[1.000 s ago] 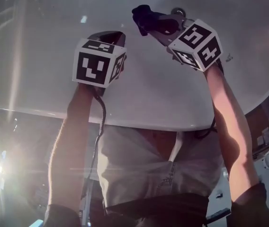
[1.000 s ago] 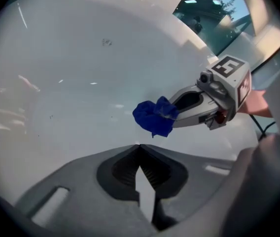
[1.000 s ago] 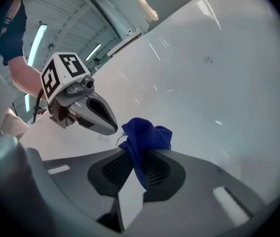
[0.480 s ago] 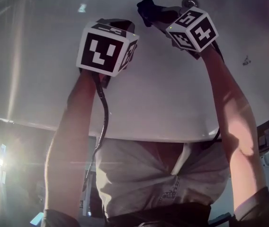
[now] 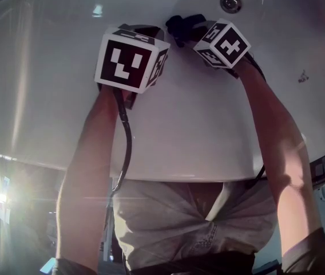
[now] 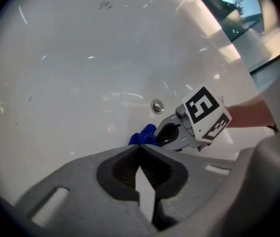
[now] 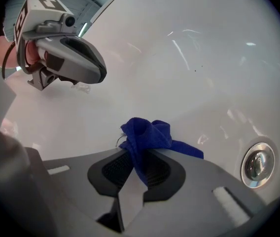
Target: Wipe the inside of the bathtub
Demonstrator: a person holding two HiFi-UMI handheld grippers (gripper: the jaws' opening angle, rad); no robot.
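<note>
White glossy bathtub (image 5: 42, 79) fills upper frame in head view. Its rim (image 5: 179, 175) curves across mid-frame, w/ wide bare wall left & right of the arms. Left gripper (image 6: 140, 151), top centre-left, jaws together on nothing. Just beside it, right gripper (image 7: 137, 154) w/ jaws clamped on crumpled blue cloth (image 7: 147, 132) against tub surface. Small round chrome drain (image 5: 230, 3) near cloth, top right, not touching.

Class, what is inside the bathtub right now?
Inside the bathtub: a blue cloth clamped in the right gripper, the shut, empty left gripper, and a drain. The surface under the cloth is hidden.
</note>
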